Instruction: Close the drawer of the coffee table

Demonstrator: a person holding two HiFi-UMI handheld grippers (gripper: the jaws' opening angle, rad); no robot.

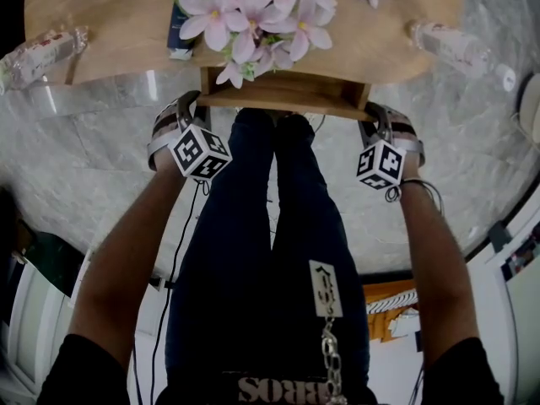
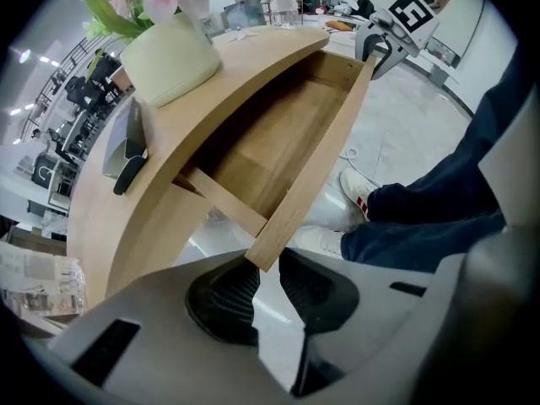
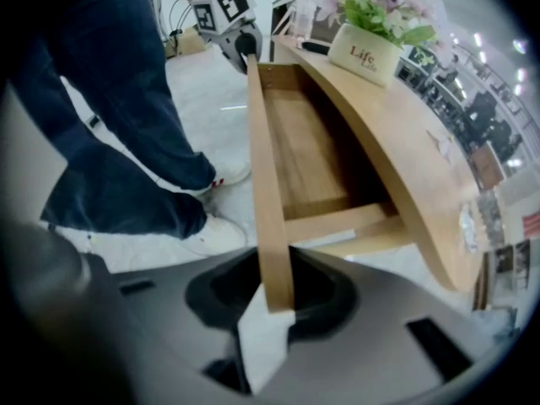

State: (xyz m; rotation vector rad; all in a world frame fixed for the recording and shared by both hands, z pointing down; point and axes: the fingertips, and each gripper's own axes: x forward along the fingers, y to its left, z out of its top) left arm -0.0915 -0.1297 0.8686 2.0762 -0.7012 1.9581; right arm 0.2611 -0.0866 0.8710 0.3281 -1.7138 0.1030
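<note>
The coffee table has a curved light wood top, and its drawer stands pulled out toward the person. The drawer's front board runs between the two grippers. My left gripper points down at the board's left end; in the left gripper view its ribbed pads clamp that end of the board. My right gripper holds the right end, and in the right gripper view the board sits pinched between its jaws. The drawer's inside looks empty.
A pot of pink flowers stands on the tabletop right behind the drawer, beside a dark book. Plastic bottles lie at the table's left and right ends. The person's legs and white shoes are close in front of the drawer.
</note>
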